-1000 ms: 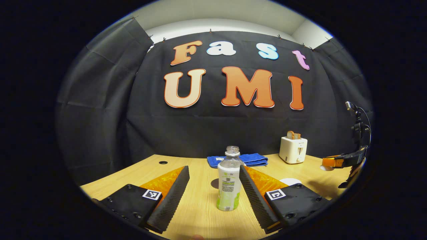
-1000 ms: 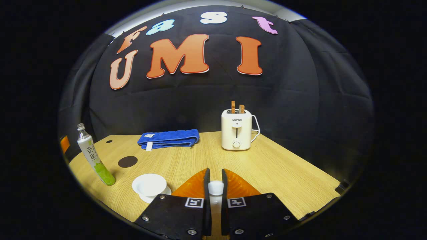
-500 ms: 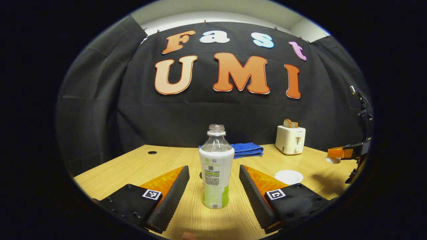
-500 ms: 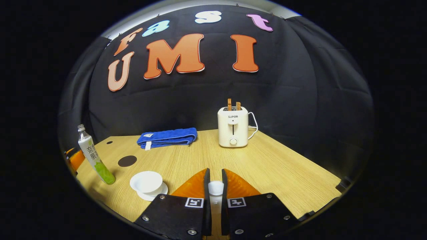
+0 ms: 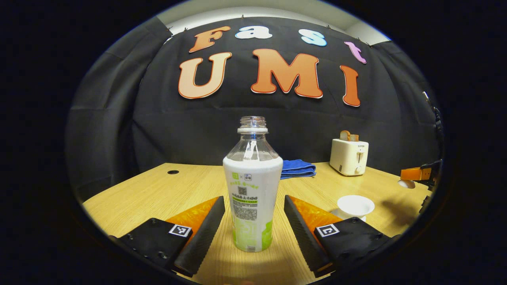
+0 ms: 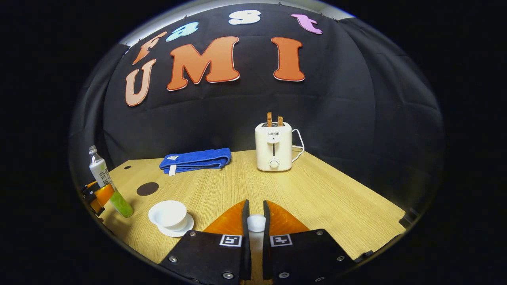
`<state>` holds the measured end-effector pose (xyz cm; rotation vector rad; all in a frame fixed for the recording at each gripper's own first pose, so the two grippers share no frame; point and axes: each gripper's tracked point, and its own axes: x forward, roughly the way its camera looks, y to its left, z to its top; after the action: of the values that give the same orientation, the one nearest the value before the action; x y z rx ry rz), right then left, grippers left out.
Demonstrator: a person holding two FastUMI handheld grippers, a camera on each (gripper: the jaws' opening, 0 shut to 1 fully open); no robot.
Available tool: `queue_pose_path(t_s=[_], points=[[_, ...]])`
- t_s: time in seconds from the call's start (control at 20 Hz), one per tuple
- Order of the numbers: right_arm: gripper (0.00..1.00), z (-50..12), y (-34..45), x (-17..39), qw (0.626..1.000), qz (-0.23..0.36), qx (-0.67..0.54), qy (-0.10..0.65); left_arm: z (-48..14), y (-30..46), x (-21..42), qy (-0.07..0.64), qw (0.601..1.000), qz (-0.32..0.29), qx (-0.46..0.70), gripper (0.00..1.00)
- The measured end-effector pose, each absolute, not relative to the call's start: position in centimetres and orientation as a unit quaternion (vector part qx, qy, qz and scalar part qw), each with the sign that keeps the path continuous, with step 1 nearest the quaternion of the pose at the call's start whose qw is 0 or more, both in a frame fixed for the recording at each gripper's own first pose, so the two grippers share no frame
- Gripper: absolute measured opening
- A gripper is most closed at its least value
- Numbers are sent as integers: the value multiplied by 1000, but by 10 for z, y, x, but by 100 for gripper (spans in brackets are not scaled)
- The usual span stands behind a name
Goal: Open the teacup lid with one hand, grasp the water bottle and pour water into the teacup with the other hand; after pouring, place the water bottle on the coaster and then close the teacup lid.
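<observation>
In the left gripper view, your left tool (image 5: pixel 253 225) stands wide open with the uncapped water bottle (image 5: pixel 252 190) upright on the table (image 5: pixel 158 190) between its fingers, touching neither; centre on the label, then close evenly. In the right gripper view, your right tool (image 6: pixel 253 221) is clamped on the teacup lid (image 6: pixel 256 223); hold it clear of the open teacup (image 6: pixel 168 213), near the coaster (image 6: pixel 147 189).
</observation>
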<state>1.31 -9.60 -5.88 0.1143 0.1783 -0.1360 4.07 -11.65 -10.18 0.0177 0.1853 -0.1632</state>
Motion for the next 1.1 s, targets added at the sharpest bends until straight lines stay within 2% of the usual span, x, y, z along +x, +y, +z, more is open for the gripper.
queue_pose_path(t_s=[0.2,0.25,0.35,0.45,0.75,1.1], points=[[12,-61,-92,15,992,-61,59,92,-115,-113,49,106,991,-78,17,98],[11,-62,-91,15,992,-60,59,92,-118,-113,50,108,991,-75,19,87],[12,-61,-90,16,992,-57,60,92,-114,-114,53,101,991,-81,23,73],[12,-60,-89,15,993,-56,61,90,-113,-113,52,105,990,-83,45,66],[12,-55,-94,12,993,-59,68,82,-93,-116,55,109,979,-95,141,66],[12,-57,-101,6,992,-61,76,80,-96,-159,59,107,942,-166,273,65]])
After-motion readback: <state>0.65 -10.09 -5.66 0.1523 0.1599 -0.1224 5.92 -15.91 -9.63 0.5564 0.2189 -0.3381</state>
